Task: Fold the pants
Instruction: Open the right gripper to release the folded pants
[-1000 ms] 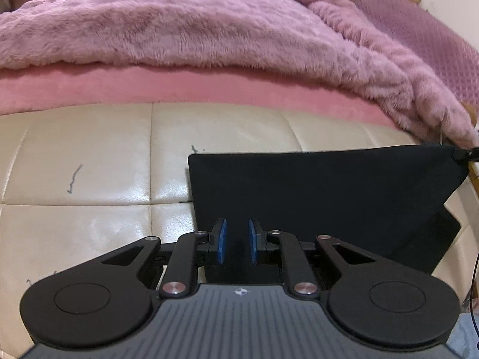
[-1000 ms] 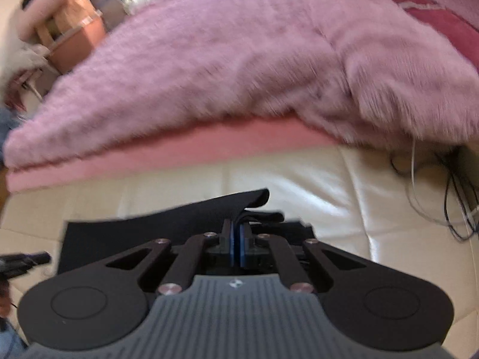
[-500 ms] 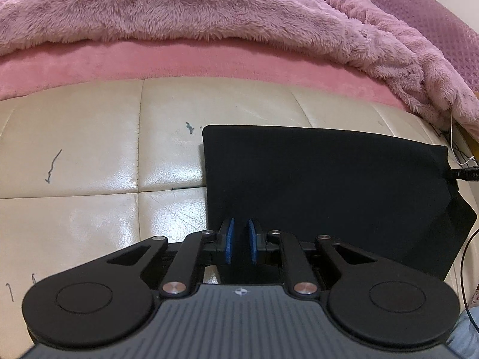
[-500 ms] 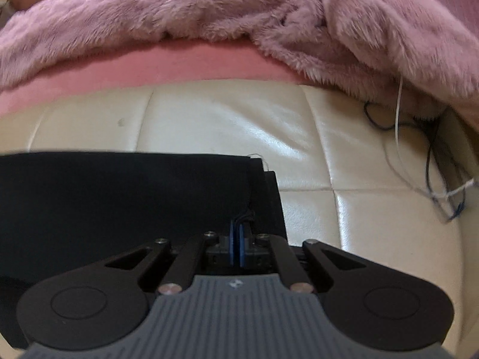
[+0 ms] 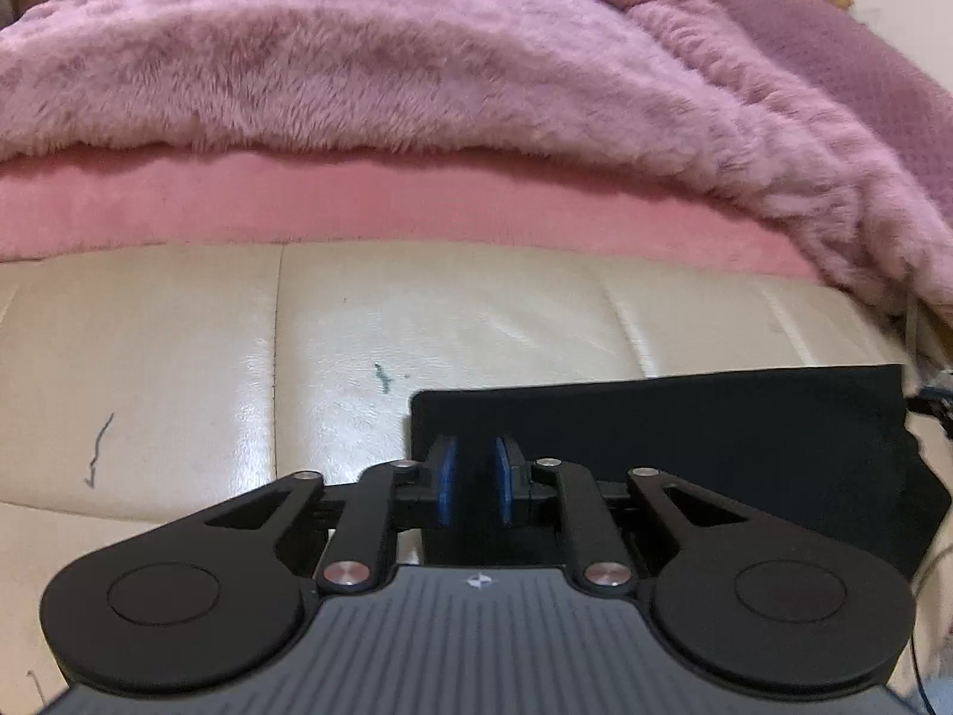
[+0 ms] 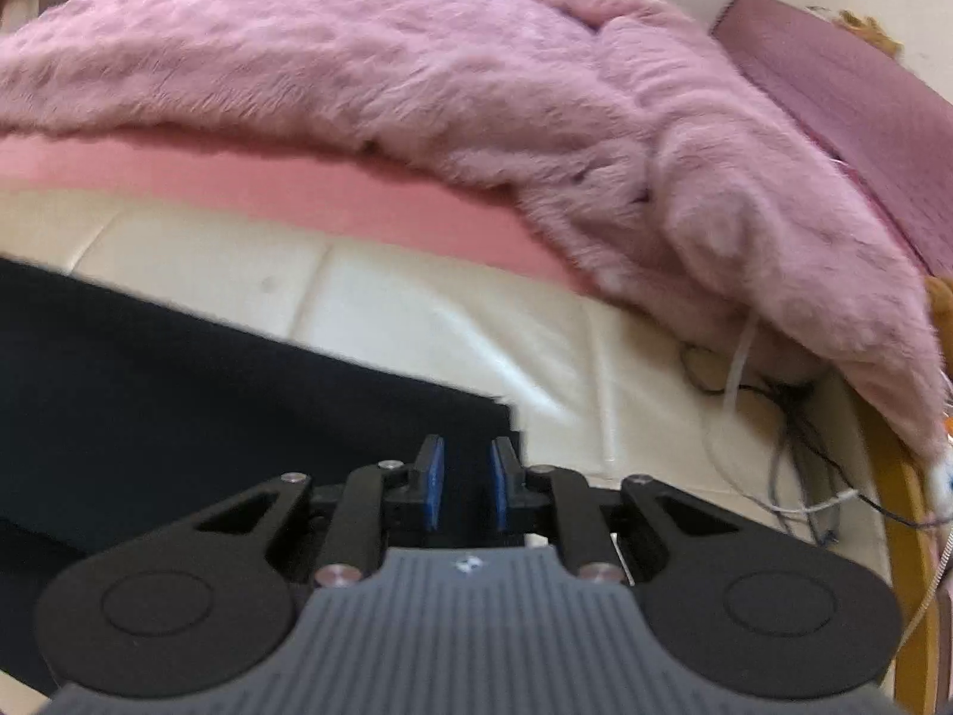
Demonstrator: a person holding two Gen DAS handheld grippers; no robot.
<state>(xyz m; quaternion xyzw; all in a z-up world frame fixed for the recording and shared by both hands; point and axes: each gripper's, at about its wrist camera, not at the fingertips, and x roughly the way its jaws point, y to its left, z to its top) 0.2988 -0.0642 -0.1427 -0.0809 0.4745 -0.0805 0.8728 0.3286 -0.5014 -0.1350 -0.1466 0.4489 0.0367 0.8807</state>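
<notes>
Cream leather cushions [image 5: 178, 369] are carrying the folded black pants [image 5: 685, 435], with a pink sheet [image 5: 357, 208] and a fluffy pink blanket [image 5: 357, 59] lying behind them. From the left wrist, the left tool [image 5: 475, 479] is hanging over the pants' near left corner, its blue pads [image 5: 445, 479] standing slightly apart with black cloth showing in the gap; whether they are pinching it I cannot tell. From the right wrist, the pants [image 6: 208, 393] are spreading across the lower left, and the right tool [image 6: 464, 485] is sitting at their right edge. Its jaws have just been opening and are standing a little apart, gripping nothing. Thin cables [image 6: 792, 435] are trailing beside the blanket [image 6: 417, 77] on the right.
</notes>
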